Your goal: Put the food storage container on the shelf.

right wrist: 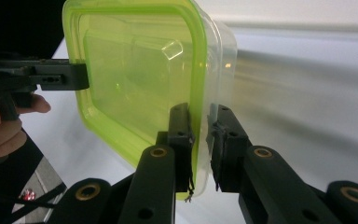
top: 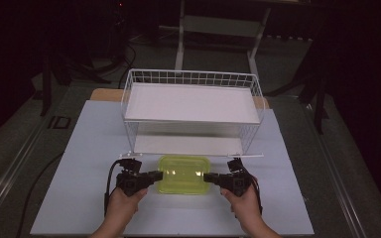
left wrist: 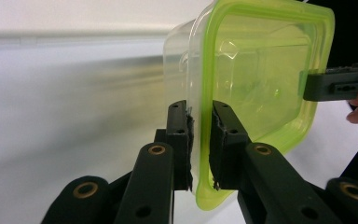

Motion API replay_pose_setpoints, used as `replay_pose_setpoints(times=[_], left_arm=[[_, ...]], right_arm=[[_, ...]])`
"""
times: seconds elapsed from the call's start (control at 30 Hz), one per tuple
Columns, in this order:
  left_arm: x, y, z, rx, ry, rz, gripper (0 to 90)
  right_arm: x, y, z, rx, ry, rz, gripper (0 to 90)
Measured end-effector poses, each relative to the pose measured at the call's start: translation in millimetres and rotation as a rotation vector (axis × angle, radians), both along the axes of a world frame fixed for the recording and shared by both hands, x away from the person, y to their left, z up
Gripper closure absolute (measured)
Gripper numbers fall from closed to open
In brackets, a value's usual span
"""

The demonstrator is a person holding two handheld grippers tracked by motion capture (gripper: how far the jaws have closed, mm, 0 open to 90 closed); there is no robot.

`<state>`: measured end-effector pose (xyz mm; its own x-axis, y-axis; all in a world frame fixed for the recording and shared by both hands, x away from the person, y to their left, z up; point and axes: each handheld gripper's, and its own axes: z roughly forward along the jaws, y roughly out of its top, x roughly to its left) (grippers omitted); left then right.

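A clear plastic container with a lime-green lid (top: 183,174) sits on the white table just in front of the wire rack. My left gripper (top: 158,175) is shut on its left rim. In the left gripper view the jaws pinch the lid's edge (left wrist: 199,140), and the other gripper (left wrist: 340,84) holds the far side. My right gripper (top: 207,177) is shut on the right rim. In the right gripper view the jaws clamp the container (right wrist: 140,84) at its edge (right wrist: 200,144), and the left gripper (right wrist: 37,79) grips the opposite side.
A white two-level wire rack (top: 192,111) stands behind the container, open toward me, with both shelves bare. The white tabletop (top: 79,148) stretches out to both sides. Dark floor and furniture legs lie beyond the table.
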<state>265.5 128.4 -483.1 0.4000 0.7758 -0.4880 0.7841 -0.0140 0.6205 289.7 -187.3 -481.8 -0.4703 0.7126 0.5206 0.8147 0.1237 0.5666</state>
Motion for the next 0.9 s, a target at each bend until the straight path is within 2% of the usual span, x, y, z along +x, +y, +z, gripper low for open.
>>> replay_pose_setpoints(times=[0.13, 0.2, 0.33, 0.47, 0.53, 0.67, 0.73, 0.9], left_arm=[[8.3, -1.6, 11.9, -0.024, -0.043, 0.006, 80.4], [11.9, -2.1, 14.5, -0.032, -0.070, 0.000, 80.5], [21.2, -5.3, 18.8, -0.049, -0.097, 0.008, 80.5], [34.0, -6.1, 18.8, -0.070, -0.119, 0.007, 80.6], [40.4, -7.2, 16.5, -0.058, -0.137, 0.007, 80.6], [47.7, -9.5, 11.5, -0.056, -0.136, 0.015, 80.5], [55.7, -11.4, 3.3, -0.053, -0.113, 0.023, 80.4], [65.0, -13.0, -7.7, -0.048, -0.109, 0.035, 80.4]], right_arm=[[7.4, -4.0, 12.7, 0.019, -0.035, -0.017, 79.6], [11.4, -5.3, 17.5, 0.022, -0.052, -0.023, 79.6], [20.2, -7.9, 25.1, 0.023, -0.083, -0.043, 79.6], [30.4, -9.7, 29.0, 0.022, -0.093, -0.058, 79.6], [35.2, -10.0, 29.1, 0.021, -0.097, -0.067, 79.7], [43.2, -9.2, 25.6, 0.001, -0.104, -0.079, 79.6], [47.6, -8.9, 21.3, -0.006, -0.100, -0.086, 79.7], [56.7, -7.4, 10.8, -0.025, -0.097, -0.103, 79.6]])
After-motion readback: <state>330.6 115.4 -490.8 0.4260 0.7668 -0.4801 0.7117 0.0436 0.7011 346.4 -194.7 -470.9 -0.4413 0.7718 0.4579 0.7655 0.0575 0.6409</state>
